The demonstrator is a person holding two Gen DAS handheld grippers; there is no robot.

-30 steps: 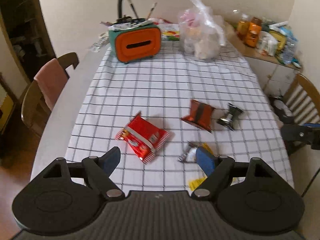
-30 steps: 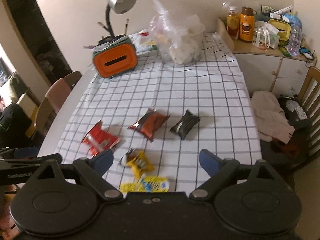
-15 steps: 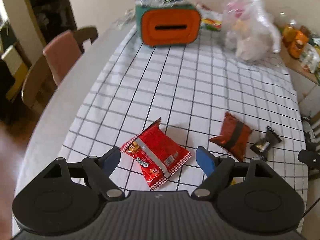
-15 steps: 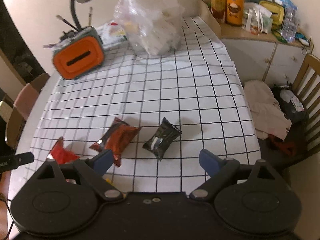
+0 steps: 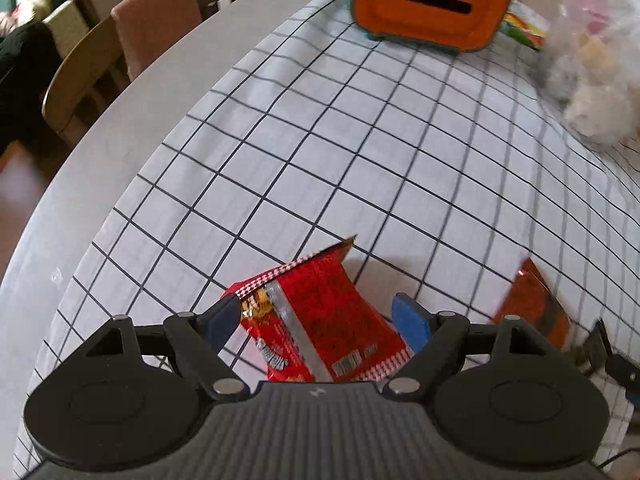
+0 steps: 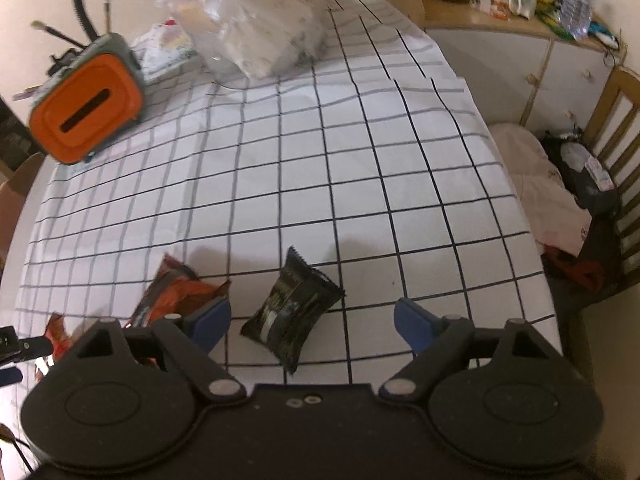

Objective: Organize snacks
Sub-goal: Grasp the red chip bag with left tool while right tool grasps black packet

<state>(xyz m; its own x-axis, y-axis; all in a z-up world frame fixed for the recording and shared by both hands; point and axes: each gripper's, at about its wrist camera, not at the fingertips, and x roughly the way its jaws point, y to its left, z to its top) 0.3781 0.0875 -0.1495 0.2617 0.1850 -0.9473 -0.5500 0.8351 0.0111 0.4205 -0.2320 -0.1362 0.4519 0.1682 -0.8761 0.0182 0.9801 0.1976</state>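
Note:
A red snack bag [image 5: 316,320] lies on the checked tablecloth [image 5: 360,152]. My left gripper [image 5: 318,318] is open, with a finger on each side of the bag, low over it. A dark orange packet [image 5: 532,308] lies to its right and also shows in the right wrist view [image 6: 172,296]. A black snack packet [image 6: 292,312] lies between the fingers of my open right gripper [image 6: 312,318], closer to the left finger [image 6: 210,320]. The red bag's edge [image 6: 54,328] shows at far left, beside the left gripper's tip.
An orange and teal tissue box [image 5: 428,0] and a clear plastic bag of items [image 6: 248,28] stand at the table's far end. Chairs [image 5: 120,48] stand at the left, a cabinet [image 6: 520,60] and chair with clothes [image 6: 560,200] at the right.
Both grippers have moved forward and down. The left now straddles the red bag; the right now has the black packet between its fingers. Both stay open.

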